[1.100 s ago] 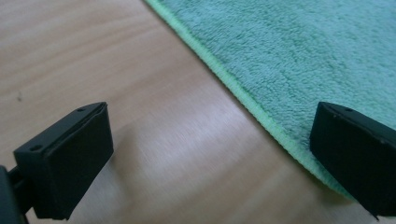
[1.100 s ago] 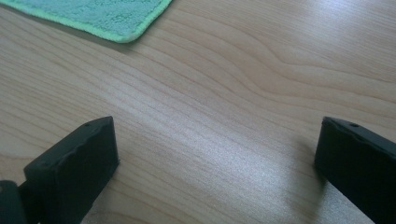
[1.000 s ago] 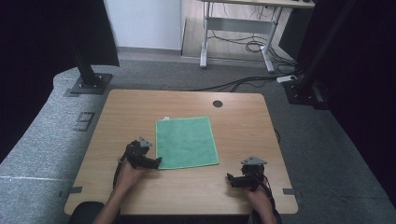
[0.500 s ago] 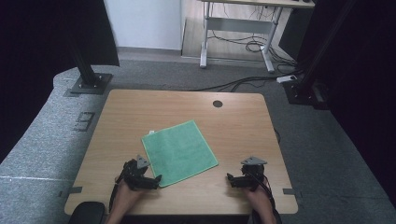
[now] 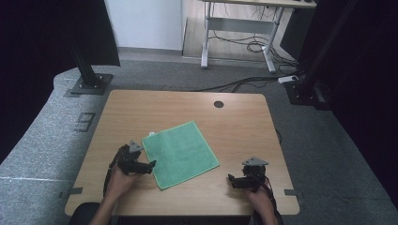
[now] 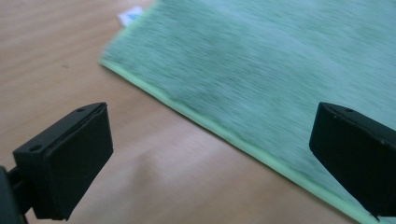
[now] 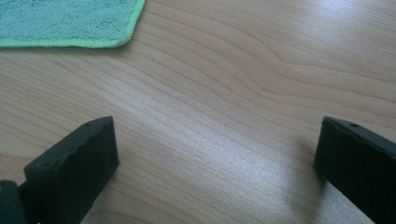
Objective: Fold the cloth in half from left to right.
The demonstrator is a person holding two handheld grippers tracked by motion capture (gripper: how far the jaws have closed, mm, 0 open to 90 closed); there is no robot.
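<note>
High view: both grippers are seen open, empty; the cloth hem at 9 o'clock should be straddled squarely and pinched low against the table.

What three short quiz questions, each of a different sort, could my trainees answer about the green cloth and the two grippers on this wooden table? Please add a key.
1. True or false: the flat green terry cloth lies square to the edges of the light wooden table.
2. Multiple choice: the left gripper is (a) shut on the cloth, (b) open at the cloth's near-left edge, (c) raised far above the table.
3. Fill in: the right gripper stands open over bare ____, apart from the cloth.

Key:
1. False; it lies turned at an angle.
2. b; in the left gripper view one jaw sits over wood, the other over cloth.
3. wood.
</note>
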